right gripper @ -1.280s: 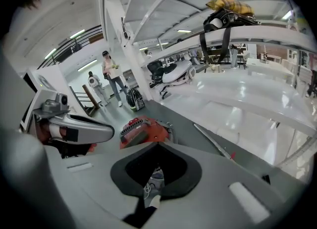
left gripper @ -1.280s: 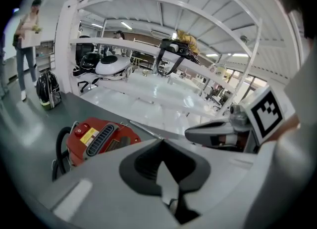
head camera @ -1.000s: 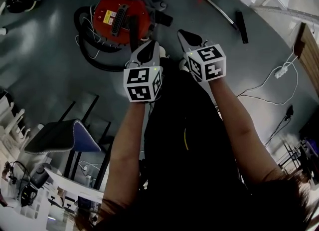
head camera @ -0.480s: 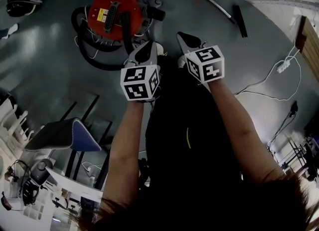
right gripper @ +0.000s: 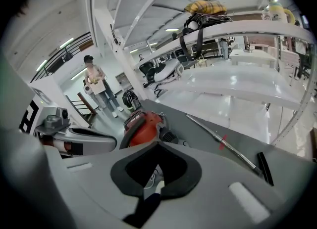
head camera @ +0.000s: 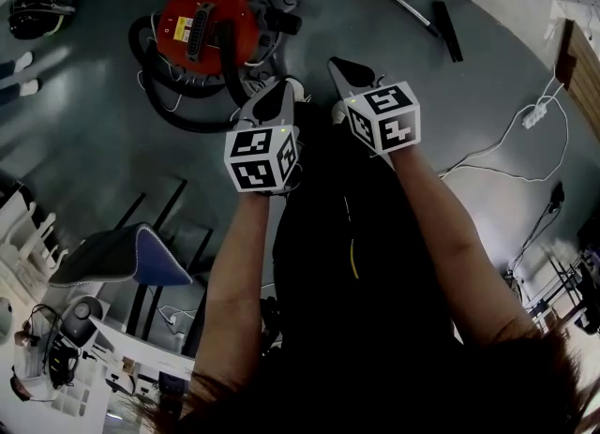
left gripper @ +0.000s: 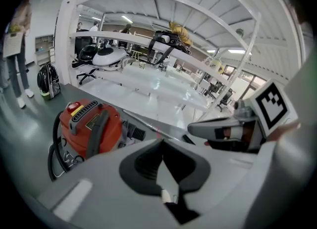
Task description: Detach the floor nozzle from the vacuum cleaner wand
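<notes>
Floor nozzle (head camera: 447,31) shifted up-frame, lying well beyond closed right tool (head camera: 341,68)

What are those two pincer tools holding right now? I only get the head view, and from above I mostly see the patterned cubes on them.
Observer: Nothing. The left gripper view shows the left gripper shut, with its jaws together and nothing between them.
Operator: And the other one?
Observer: The right gripper view shows the right gripper shut and empty too.
Operator: What stands beyond the red vacuum?
Observer: The right gripper view shows white racks there, with a dark bag on the upper shelf.
</notes>
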{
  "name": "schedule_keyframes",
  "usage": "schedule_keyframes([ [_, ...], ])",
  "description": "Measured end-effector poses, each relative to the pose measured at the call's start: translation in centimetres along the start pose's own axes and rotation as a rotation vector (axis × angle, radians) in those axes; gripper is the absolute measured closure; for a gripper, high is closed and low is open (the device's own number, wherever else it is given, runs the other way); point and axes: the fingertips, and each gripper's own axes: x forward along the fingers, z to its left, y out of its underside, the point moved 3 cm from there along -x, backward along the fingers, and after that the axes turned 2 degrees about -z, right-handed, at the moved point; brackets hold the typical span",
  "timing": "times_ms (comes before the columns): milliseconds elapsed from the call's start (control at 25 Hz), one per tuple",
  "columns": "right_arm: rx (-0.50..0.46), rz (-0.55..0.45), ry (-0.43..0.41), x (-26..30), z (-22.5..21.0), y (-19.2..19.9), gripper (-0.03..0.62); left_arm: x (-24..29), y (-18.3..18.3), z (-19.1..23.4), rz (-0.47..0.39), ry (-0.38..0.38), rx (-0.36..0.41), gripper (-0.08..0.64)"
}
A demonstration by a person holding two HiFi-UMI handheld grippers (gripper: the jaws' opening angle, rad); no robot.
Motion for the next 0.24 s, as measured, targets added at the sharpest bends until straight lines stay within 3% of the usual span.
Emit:
schedule_keyframes([
  [240, 0.006, -0.002, 0.001, -0.15, -0.02, 0.18, 0.596, 0.51, -0.22, -0.89, 0.001, 0.035, 0.018, 0.549],
])
